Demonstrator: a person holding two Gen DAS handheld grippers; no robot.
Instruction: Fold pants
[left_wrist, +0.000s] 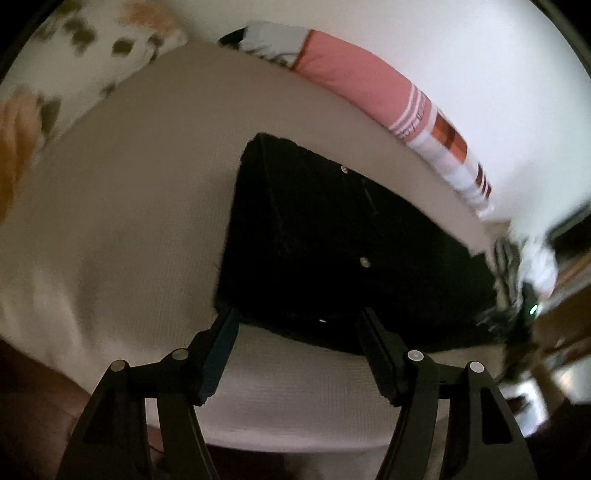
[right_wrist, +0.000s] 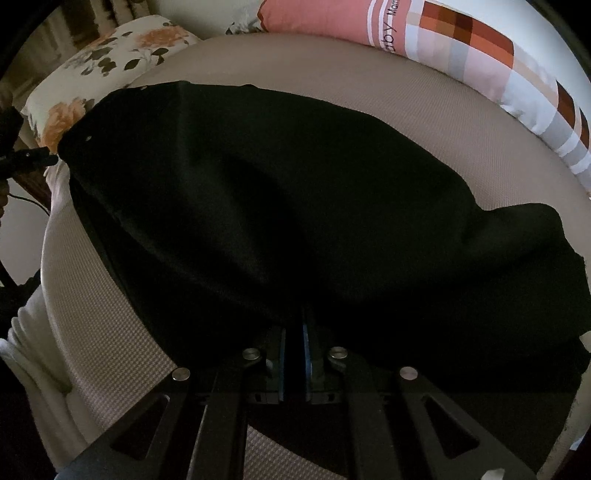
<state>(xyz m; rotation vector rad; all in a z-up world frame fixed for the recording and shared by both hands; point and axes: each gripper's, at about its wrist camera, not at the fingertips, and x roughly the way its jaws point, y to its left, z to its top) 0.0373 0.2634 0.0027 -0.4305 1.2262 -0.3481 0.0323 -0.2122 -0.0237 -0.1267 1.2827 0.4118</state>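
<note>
While the black fabric pants (right_wrist: 295, 206) are spread across the beige woven bed cover (right_wrist: 424, 107), a fold of their dark cloth is pinched between the narrowly set blue-padded fingers of the right gripper (right_wrist: 294, 332), whose jaws are drawn nearly together with the cloth bunched up into them. From the right wrist view the garment is seen stretched from a corner at the far left, where small metal studs are visible, to a rumpled end at the right edge. A white pillow printed with orange flowers and dark leaves (right_wrist: 110, 55) is seen beyond the pants at the upper left, and a long pink cushion with white stripes and brown and grey checks (right_wrist: 461, 48) is laid along the far side of the bed cover. In the left wrist view the left gripper (left_wrist: 297, 314) is held with its jaws spread wide, nothing being between them; its fingertips are seen at the near edge of the pants (left_wrist: 332, 251), though contact cannot be told. The same pink cushion (left_wrist: 354, 70) and bed cover (left_wrist: 129, 184) are seen behind, and the right side of that view is blurred
</note>
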